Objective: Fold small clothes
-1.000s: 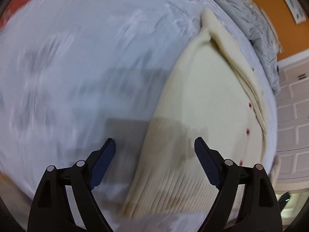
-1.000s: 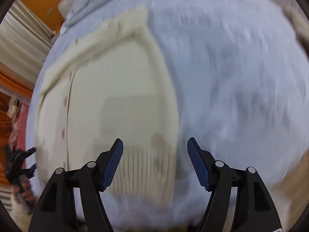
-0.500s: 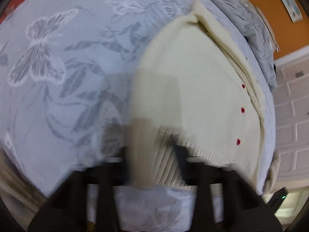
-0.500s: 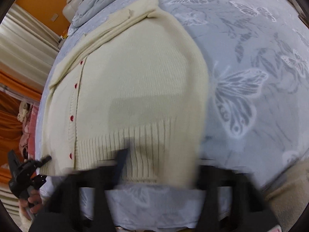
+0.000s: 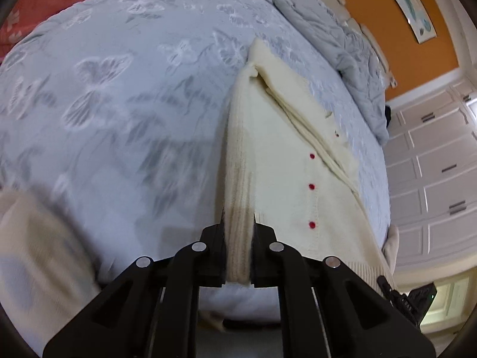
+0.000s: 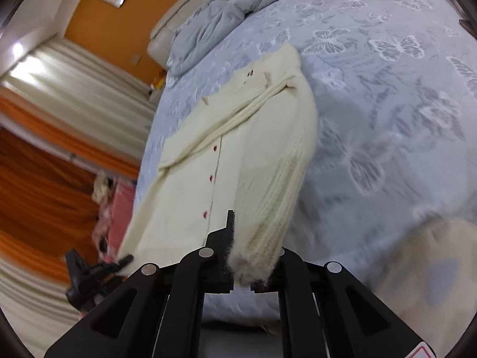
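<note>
A cream knitted cardigan point(image 5: 283, 161) with red buttons lies on a pale blue bedspread point(image 5: 119, 89) with a butterfly pattern. My left gripper point(image 5: 238, 226) is shut on its ribbed bottom hem at the left side edge, lifting that edge into a ridge. In the right wrist view the cardigan point(image 6: 226, 149) lies left of centre. My right gripper point(image 6: 253, 238) is shut on the ribbed hem at the cardigan's right edge, which is raised off the bed. The other gripper shows at the lower left of the right view point(image 6: 89, 271).
A crumpled grey duvet point(image 5: 342, 35) lies at the far end of the bed, below an orange wall. White panelled cupboard doors point(image 5: 432, 164) stand to the right. Cream and orange curtains point(image 6: 44, 149) hang on the left in the right wrist view.
Both grippers were open above the hem one second ago. They have closed on the ribbed hem, one at each side, and lifted the edges off the bed.
</note>
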Demonstrator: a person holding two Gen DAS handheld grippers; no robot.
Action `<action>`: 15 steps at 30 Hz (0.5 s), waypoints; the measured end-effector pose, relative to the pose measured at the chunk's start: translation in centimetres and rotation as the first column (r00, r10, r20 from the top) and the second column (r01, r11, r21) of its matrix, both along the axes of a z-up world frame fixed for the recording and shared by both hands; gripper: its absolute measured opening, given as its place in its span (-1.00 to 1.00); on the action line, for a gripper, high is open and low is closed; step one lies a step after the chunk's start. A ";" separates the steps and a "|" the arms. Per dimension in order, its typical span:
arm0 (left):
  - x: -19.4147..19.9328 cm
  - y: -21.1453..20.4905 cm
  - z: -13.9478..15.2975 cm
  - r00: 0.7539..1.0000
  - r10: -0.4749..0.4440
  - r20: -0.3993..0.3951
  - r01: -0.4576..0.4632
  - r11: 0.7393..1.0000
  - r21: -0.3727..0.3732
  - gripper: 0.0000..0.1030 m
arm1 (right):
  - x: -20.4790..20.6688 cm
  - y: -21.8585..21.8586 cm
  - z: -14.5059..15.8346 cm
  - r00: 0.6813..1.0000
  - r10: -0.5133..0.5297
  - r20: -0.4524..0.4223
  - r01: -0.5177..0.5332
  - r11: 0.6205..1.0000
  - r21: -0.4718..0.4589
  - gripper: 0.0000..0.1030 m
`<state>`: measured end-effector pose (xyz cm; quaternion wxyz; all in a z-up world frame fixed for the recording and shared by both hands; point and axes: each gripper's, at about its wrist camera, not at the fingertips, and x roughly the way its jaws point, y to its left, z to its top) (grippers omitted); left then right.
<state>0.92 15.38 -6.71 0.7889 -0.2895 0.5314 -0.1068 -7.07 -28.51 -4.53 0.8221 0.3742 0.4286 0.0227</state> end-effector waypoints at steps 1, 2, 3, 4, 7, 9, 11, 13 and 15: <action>-1.6 0.4 0.1 1.000 -0.015 -0.011 0.015 1.000 0.002 -0.84 | -1.4 0.5 0.0 0.999 0.033 -0.022 -0.033 0.999 -0.023 -0.86; -3.2 0.8 0.1 0.999 -0.032 -0.022 0.032 0.999 0.011 -0.84 | -2.5 0.7 0.1 0.998 0.058 -0.039 -0.059 0.997 -0.042 -0.86; -4.8 1.0 0.3 0.998 -0.051 -0.037 0.051 0.999 0.019 -0.84 | -4.5 0.9 0.1 0.994 0.090 -0.060 -0.093 0.994 -0.060 -0.86; -6.3 1.3 0.5 0.996 -0.070 -0.052 0.071 0.997 0.021 -0.84 | -6.8 1.3 0.1 0.987 0.132 -0.089 -0.139 0.987 -0.077 -0.86; -11.8 2.3 1.2 0.984 -0.144 -0.101 0.148 0.989 0.030 -0.84 | -12.4 2.6 0.9 0.956 0.239 -0.169 -0.262 0.957 -0.127 -0.86; -15.0 2.5 2.6 0.971 -0.199 -0.134 0.205 0.978 0.030 -0.84 | -15.5 3.4 2.1 0.938 0.284 -0.197 -0.309 0.945 -0.110 -0.86; -17.1 2.6 4.5 0.958 -0.236 -0.160 0.242 0.970 0.020 -0.84 | -17.5 4.1 4.1 0.929 0.312 -0.198 -0.334 0.938 -0.089 -0.86; -16.8 2.4 6.8 0.958 -0.249 -0.146 0.252 0.968 0.003 -0.84 | -17.7 3.8 6.4 0.941 0.303 -0.149 -0.314 0.948 -0.057 -0.86; -14.2 2.1 9.6 0.966 -0.252 -0.063 0.252 0.968 -0.004 -0.84 | -15.7 2.8 8.6 0.959 0.278 -0.054 -0.281 0.958 -0.057 -0.86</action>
